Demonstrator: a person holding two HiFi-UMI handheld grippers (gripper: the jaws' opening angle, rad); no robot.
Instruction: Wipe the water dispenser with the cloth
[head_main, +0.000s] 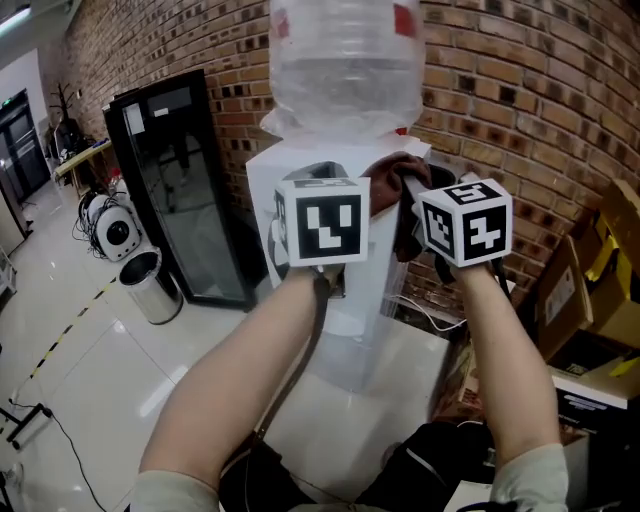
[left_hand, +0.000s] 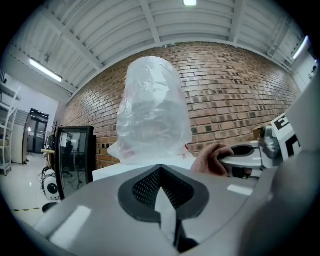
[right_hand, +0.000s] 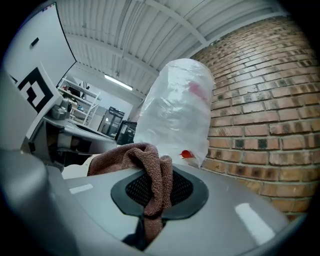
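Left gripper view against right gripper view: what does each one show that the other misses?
Only the left gripper view shows the left tool head-on, its jaws together with nothing between them. It also shows a white round device on the floor by the wall.

Only the right gripper view shows the right tool head-on, with a fold of the brown cloth pinched between its jaws and the rest draped over the top.

Both show the plastic-wrapped water bottle on the white dispenser, the brick wall and the cloth.

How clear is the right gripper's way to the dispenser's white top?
Probably yes: the right gripper, shut on the cloth, is close by the white top, with nothing between.
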